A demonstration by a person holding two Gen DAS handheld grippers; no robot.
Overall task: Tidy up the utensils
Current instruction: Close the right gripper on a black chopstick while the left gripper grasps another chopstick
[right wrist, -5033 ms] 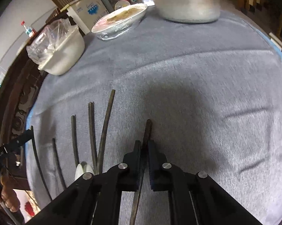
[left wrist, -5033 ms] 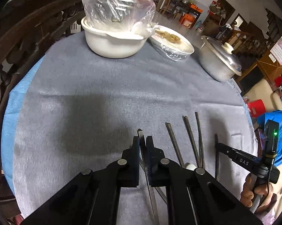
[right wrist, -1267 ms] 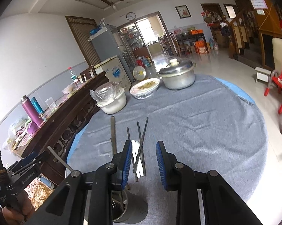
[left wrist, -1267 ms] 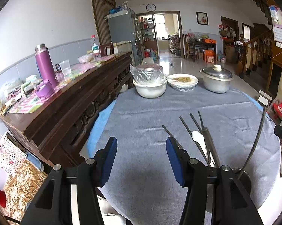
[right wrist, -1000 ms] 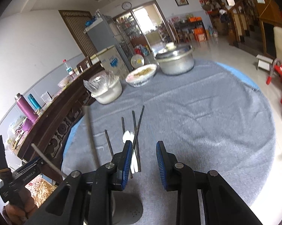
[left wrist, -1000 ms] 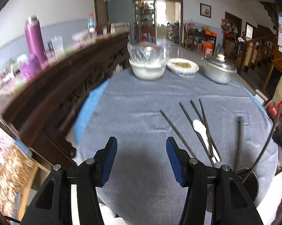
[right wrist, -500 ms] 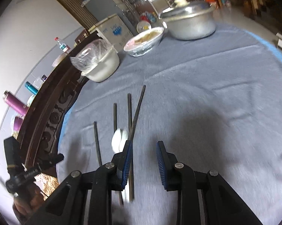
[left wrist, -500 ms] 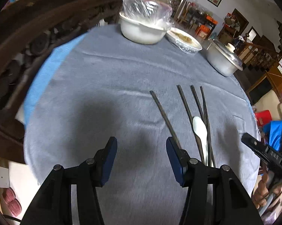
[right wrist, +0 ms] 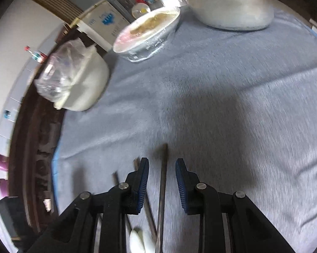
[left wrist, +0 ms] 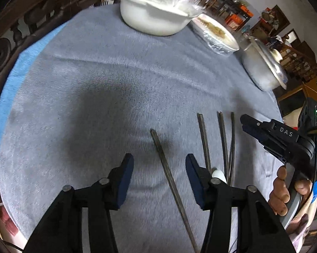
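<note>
Both grippers are over the grey tablecloth [left wrist: 107, 88] now, each lined up on its own chopstick. The left gripper [left wrist: 159, 169] has its jaws closing, nothing pinched yet: the lone chopstick [left wrist: 169, 179] lies between the blue pads without touching either, running from just ahead of the tips back underneath the gripper, slanted a little to its right. Its long axis runs nearly along the fingers, so the pads would close across its width — that looks like the whole game here.

Off to that gripper's right lie three more chopsticks [left wrist: 204, 143] and a white spoon [left wrist: 218, 174], partly hidden behind the right finger. The right gripper [right wrist: 162, 181] takes the outermost stick [right wrist: 163, 181], which runs straight up the gap between its pads, tip poking out just ahead. Jaws parted, narrowly, gripping nothing. The spoon [right wrist: 137, 242] sits below and to its left.

Each hand is nearest its own stick; a short drop and a squeeze should do it.
</note>
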